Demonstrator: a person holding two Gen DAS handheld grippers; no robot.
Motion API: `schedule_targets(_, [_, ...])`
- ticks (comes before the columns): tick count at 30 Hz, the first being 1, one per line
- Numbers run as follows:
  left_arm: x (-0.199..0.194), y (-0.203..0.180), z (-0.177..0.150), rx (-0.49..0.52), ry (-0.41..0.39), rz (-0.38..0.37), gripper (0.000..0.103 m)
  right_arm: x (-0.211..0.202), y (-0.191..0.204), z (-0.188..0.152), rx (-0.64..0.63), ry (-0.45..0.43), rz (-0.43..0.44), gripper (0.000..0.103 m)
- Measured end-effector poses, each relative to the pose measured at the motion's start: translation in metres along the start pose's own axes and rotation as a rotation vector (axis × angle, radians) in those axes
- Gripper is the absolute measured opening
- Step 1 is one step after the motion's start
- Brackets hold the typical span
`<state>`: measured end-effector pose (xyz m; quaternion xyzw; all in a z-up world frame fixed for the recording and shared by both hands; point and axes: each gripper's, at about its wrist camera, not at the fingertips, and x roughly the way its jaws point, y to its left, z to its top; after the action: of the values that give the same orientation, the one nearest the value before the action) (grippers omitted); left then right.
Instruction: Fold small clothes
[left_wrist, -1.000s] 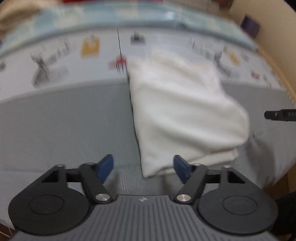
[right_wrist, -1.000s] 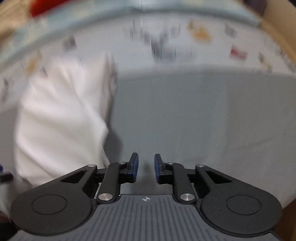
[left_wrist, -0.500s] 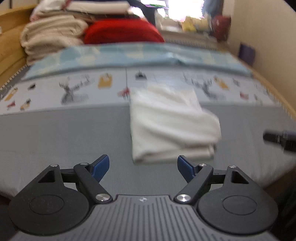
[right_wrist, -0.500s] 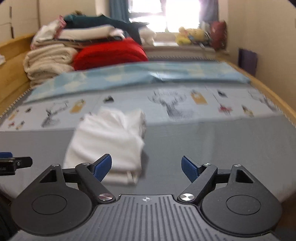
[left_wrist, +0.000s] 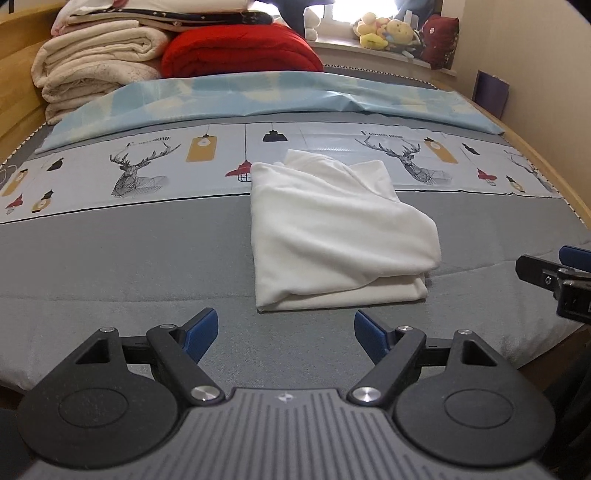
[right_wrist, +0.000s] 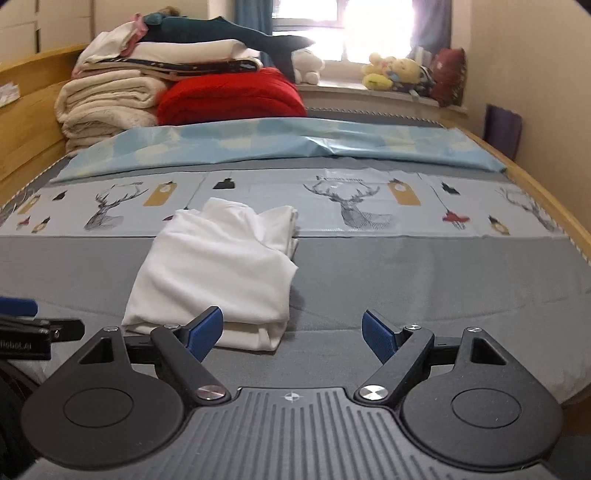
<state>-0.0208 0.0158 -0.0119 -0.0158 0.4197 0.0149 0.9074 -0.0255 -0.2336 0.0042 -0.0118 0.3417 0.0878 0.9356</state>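
The left gripper (left_wrist: 283, 330) is hovering over the near edge of the bed with its blue-padded fingers (left_wrist: 199, 329) spread wide apart and gripping nothing. The right gripper (right_wrist: 293, 331) is hanging beside it, to the right, its fingers (right_wrist: 377, 335) equally wide apart and empty; its tip is showing at the right edge of the left wrist view (left_wrist: 554, 273), and the left one's tip is showing at the left edge of the right wrist view.

Just beyond both grippers, the folded white cotton garment (left_wrist: 332, 236) is lying flat on the grey bedspread (left_wrist: 129, 258), touching neither gripper. Its layered near edge is facing the grippers, and its far end is reaching onto the pale printed sheet with deer and lantern motifs (left_wrist: 147, 173). The top layer is sitting a little rumpled, bulging toward the right.

Farther back, a light blue patterned cover (left_wrist: 258, 92) is stretching across the bed. Behind it, at far left, a stack of cream folded blankets (left_wrist: 92, 70) is resting beside a red rolled quilt (left_wrist: 240, 51). On the far windowsill, some soft plush toys (left_wrist: 384, 31) are sitting in the light.
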Motion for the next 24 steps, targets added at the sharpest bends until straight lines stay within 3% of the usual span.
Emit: schedule_targets(24, [0.0017,0.0059,0.0001,-0.021,0.010,-0.002,0.085,0.0077,0.0091,-0.0010,-0.028,0.014,-0.022,0.084])
